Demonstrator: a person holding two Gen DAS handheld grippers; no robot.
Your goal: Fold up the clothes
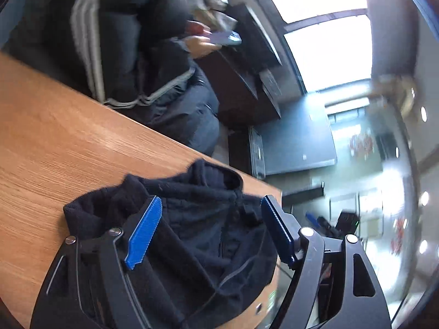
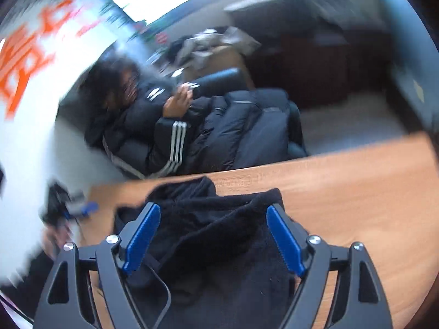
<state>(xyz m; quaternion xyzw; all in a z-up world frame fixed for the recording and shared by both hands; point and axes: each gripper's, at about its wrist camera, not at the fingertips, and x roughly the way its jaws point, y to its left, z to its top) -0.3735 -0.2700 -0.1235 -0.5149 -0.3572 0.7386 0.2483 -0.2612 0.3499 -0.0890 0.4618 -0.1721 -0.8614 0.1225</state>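
1. Left gripper (image 1: 211, 205), jaws spread wide and gripping nothing, hovers over a crumpled dark navy fleece garment (image 1: 197, 219) lying at the corner of the wooden table (image 1: 68, 137).
2. Right gripper (image 2: 214, 213), likewise wide open and empty, hangs above the same garment (image 2: 219, 233) on the table (image 2: 356, 192); beyond the table's far edge sits a person in a black striped jacket (image 2: 175, 137).

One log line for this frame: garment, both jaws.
dark garment: bunched on wooden table | left gripper: jaws open | right gripper: jaws open
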